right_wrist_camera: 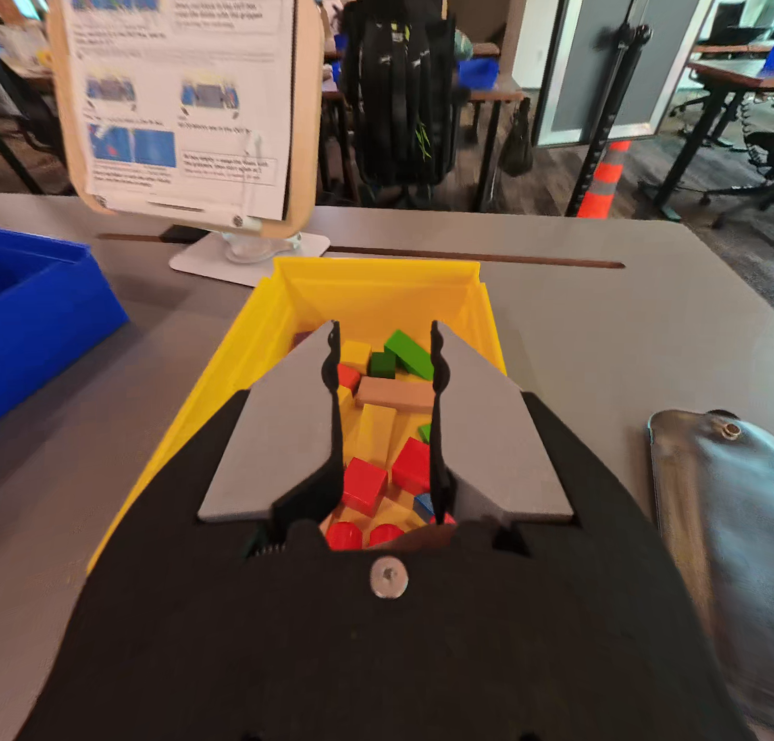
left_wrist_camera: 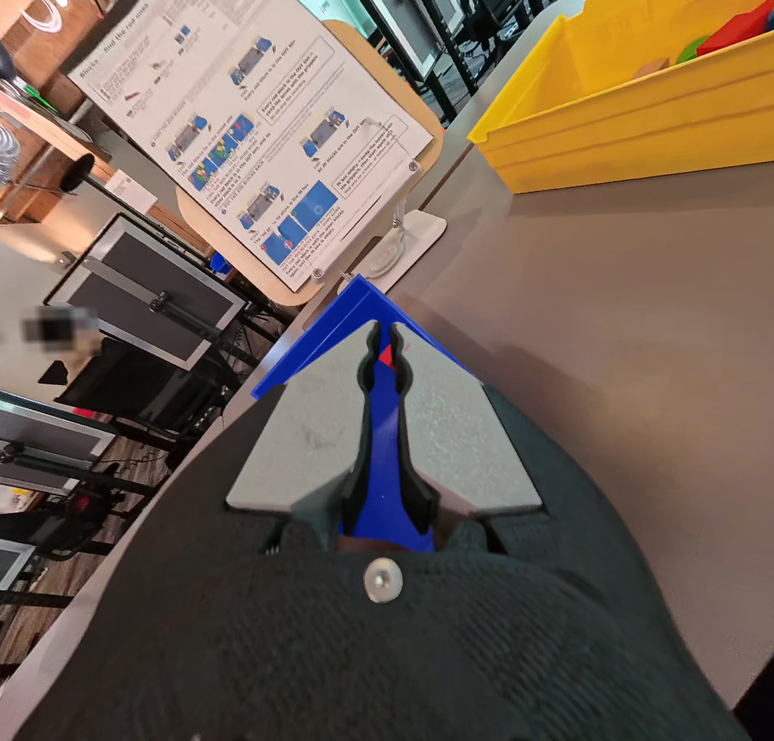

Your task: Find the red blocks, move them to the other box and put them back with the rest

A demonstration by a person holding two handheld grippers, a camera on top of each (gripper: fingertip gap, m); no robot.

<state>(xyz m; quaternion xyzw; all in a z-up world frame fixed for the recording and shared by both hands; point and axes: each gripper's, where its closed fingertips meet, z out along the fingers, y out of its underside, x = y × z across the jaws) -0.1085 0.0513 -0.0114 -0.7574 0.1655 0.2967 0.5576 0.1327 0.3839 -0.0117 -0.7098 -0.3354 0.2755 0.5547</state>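
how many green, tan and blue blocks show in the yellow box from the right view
green blocks: 3
tan block: 1
blue block: 1
total: 5, though more may be hidden under the right tongs

My grey desk (right_wrist_camera: pixel 586 323) carries a yellow box (right_wrist_camera: pixel 377 285) beneath my right fingers, a blue box (right_wrist_camera: pixel 54 302) left, a sheet stand (right_wrist_camera: pixel 251 256) beyond.

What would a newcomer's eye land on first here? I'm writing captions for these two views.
The yellow box full of coloured blocks, with a red block between the open fingers of the right gripper. Then the blue box under the nearly closed left gripper, with a bit of red showing between its fingertips.
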